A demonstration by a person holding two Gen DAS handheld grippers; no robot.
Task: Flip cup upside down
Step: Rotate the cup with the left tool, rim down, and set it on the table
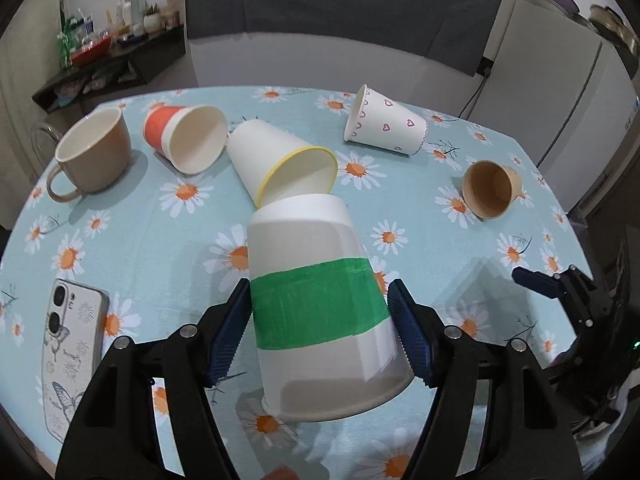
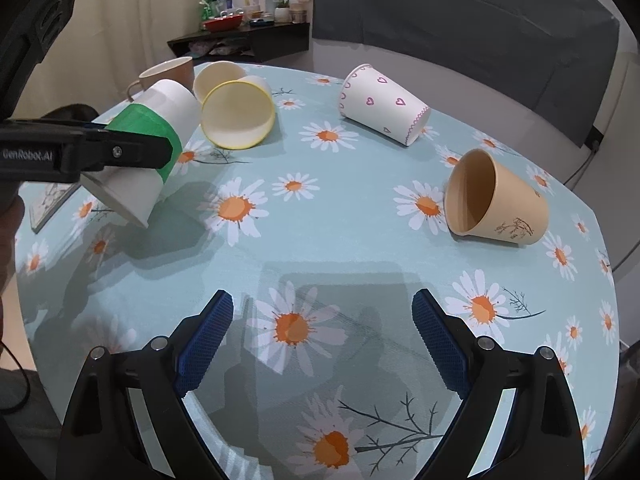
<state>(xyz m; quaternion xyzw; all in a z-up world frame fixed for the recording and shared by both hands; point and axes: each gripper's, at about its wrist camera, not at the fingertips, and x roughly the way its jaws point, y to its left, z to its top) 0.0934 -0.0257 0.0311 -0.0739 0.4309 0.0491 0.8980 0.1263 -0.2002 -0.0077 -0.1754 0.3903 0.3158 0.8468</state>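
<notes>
My left gripper (image 1: pixel 320 300) is shut on a white paper cup with a green band (image 1: pixel 316 304). It holds the cup tilted above the table, base pointing away and up, rim toward me and down. The same cup shows in the right wrist view (image 2: pixel 148 140), lifted off the cloth at the left with the left gripper's finger across it. My right gripper (image 2: pixel 322 332) is open and empty, low over the near middle of the table. It also shows at the right edge of the left wrist view (image 1: pixel 560 280).
On the daisy tablecloth (image 2: pixel 340 216) lie a yellow-rimmed cup (image 1: pixel 288 160), an orange-banded cup (image 1: pixel 184 136), a heart-print cup (image 1: pixel 384 120) and a tan cup (image 2: pixel 496 200), all on their sides. A brown mug (image 1: pixel 92 152) stands upright. A phone (image 1: pixel 72 356) lies at the left.
</notes>
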